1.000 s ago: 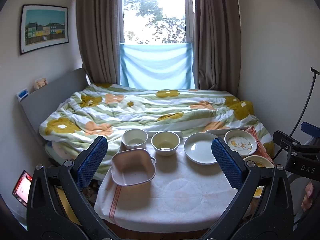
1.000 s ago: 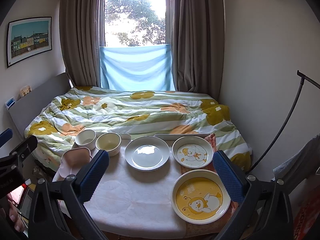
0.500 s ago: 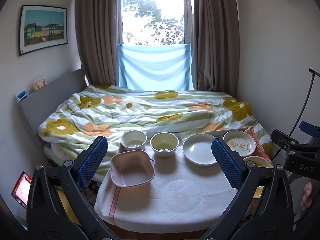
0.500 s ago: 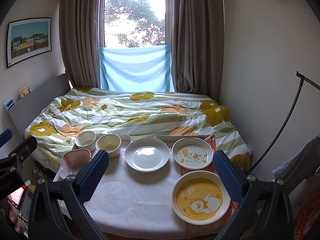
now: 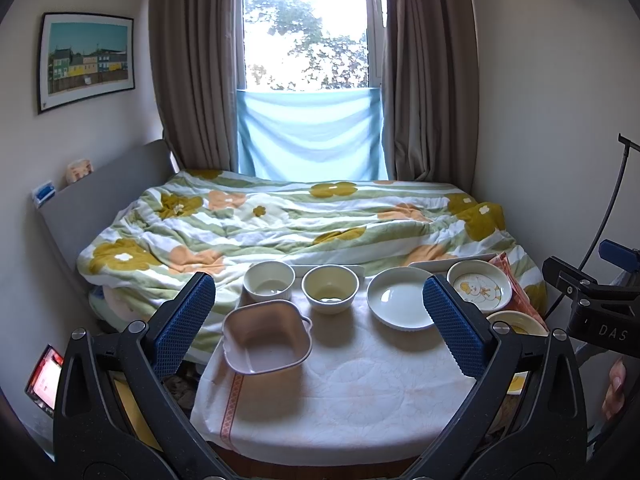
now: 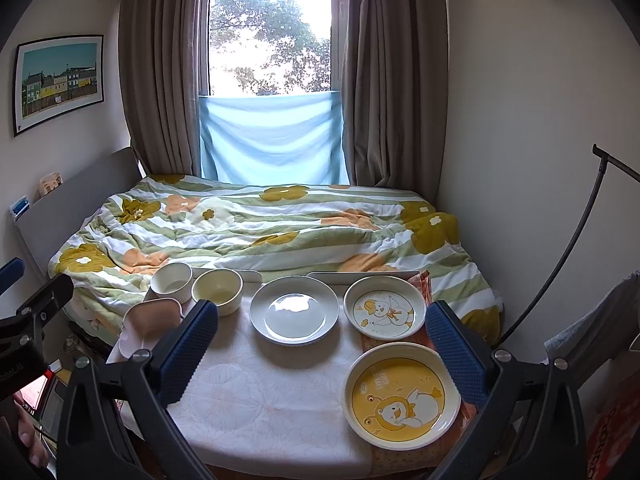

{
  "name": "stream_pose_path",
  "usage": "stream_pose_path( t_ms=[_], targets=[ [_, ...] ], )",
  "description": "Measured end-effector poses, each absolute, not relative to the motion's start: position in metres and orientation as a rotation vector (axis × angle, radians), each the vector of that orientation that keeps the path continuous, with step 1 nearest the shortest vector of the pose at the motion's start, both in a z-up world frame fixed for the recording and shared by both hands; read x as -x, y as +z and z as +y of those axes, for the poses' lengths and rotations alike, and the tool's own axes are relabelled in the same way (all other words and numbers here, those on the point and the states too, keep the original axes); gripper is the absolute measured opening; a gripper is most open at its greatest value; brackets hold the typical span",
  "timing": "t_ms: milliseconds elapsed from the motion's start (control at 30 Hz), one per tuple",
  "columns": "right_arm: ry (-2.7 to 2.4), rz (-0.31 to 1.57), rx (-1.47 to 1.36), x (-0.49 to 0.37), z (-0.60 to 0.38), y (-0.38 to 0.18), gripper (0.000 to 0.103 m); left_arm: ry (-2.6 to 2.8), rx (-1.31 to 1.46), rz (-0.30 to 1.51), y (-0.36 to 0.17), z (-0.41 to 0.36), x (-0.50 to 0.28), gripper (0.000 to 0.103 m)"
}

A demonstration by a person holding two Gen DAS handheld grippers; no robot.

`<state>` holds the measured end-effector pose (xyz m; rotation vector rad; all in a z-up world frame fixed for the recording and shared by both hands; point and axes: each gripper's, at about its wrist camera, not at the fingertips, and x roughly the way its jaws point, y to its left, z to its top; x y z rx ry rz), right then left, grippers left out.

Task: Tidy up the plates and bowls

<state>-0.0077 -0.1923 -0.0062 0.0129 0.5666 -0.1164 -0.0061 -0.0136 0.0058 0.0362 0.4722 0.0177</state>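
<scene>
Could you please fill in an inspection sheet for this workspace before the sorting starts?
Surface: table under a pale cloth.
Job's things: pink square dish, white bowl, cream bowl, plain white plate, white cartoon plate, yellow cartoon plate; all apart, none stacked.
Clutter: nothing seen on the cloth.
Grippers: left gripper and right gripper open, holding nothing.
Cables: black cable by the right wall.
Surroundings: bed with floral quilt, curtained window.
</scene>
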Motion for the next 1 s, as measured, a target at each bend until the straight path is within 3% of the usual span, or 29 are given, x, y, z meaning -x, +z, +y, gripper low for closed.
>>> stream_pose_path(
  t_ms=[633,1000],
  targets=[
    [-0.138,0.606,-0.050,0.001,-0.207,0.000,0.103,-0.062,-0.074,0.534,0.010,-0.024,-0.024,0.103],
    [-0.306,0.836,-0.351,0.021,-0.330,-0.115,0.103,-0.428,-0.124,0.861,-0.100,-0.133,-0.098,0.103]
  ],
)
